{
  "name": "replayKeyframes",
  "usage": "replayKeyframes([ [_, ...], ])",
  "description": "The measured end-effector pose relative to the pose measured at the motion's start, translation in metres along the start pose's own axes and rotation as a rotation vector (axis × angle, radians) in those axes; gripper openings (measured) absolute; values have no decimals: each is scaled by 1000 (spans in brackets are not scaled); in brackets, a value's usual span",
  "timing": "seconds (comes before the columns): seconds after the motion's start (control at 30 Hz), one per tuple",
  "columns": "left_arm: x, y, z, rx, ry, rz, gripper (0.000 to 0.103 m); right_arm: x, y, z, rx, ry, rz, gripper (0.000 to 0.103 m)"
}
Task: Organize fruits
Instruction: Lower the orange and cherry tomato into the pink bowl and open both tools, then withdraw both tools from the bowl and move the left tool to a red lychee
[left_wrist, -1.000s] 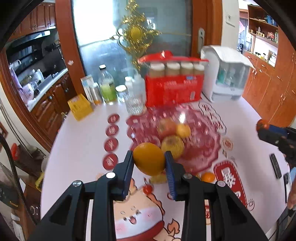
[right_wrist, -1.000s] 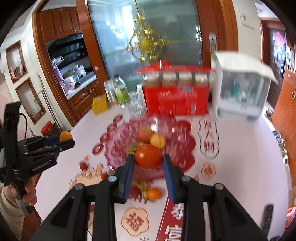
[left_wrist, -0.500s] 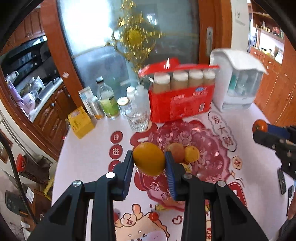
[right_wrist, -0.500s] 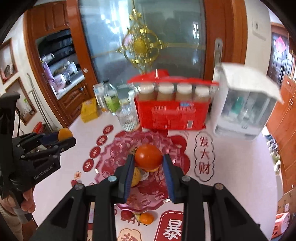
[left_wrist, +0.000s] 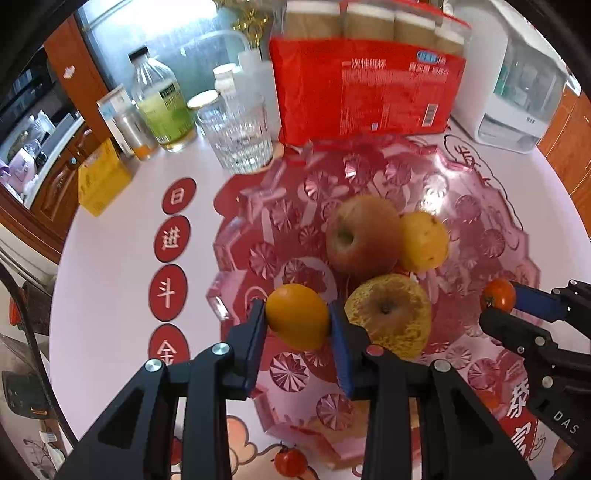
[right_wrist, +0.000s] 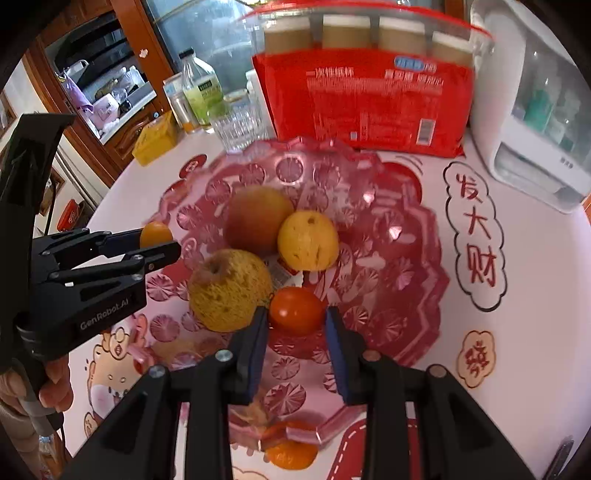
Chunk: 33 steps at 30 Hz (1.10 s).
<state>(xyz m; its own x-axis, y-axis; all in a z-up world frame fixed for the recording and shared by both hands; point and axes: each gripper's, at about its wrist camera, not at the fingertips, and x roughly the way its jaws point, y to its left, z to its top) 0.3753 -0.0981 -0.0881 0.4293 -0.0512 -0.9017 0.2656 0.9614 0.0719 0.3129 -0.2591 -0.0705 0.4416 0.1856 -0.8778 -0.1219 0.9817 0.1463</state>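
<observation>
From the left wrist, the left gripper (left_wrist: 297, 322) is pinching an orange (left_wrist: 297, 320) between its blue pads and hanging over the near left part of the pink glass bowl (left_wrist: 480, 177). Already lying in the bowl are a reddish apple (left_wrist: 364, 236), a yellow fruit (left_wrist: 424, 240) touching it, and a speckled yellow apple (left_wrist: 391, 314) just beside the held orange. The right gripper (left_wrist: 498, 300) is showing at the right edge, gripping a tomato (left_wrist: 496, 298). The risk here is that the orange is sitting close to the speckled apple: if it is let go from any height it may be striking that apple and rolling toward the low rim, or knocking the pile apart. A small tomato (left_wrist: 291, 461) is lying on the table outside the bowl, so it remains to be collected.

From the right wrist, the right gripper (right_wrist: 296, 312) is clamping the tomato (right_wrist: 296, 310) above the bowl's near side, right beside the speckled apple (right_wrist: 231, 290). The left gripper (right_wrist: 159, 240) is reaching in from the left with its orange (right_wrist: 155, 233) over the bowl's edge. Both claws are crowding the same bowl, so they may be bumping each other or the fruit. The tomato looks soft, and a hard squeeze or drop may be bruising it. A small orange (right_wrist: 291, 456) is sitting on the table under the near rim.
</observation>
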Motion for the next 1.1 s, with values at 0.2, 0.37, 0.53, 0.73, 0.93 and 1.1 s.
replayKeyframes([
  [0.2, 9, 1, -4, -4, 24, -49, 42, 8, 5, -3, -19, -17, -35, 34],
  [0.37, -2, 4, -10, -20, 0, -107, 82, 4, 9, -8, -16, -49, -25, 55],
  [0.53, -22, -2, -19, 10, -26, -83, 86, -6, 14, -17, -18, -72, -19, 56],
  [0.73, -55, 0, -30, 16, -62, -88, 87, -29, 18, -30, -8, -100, -12, 56],
  [0.93, -92, 9, -48, 12, -99, -93, 87, -67, 23, -45, 8, -152, -8, 56],
  [1.1, -124, 20, -69, 10, -139, -97, 89, -97, 28, -60, 24, -199, -3, 56],
])
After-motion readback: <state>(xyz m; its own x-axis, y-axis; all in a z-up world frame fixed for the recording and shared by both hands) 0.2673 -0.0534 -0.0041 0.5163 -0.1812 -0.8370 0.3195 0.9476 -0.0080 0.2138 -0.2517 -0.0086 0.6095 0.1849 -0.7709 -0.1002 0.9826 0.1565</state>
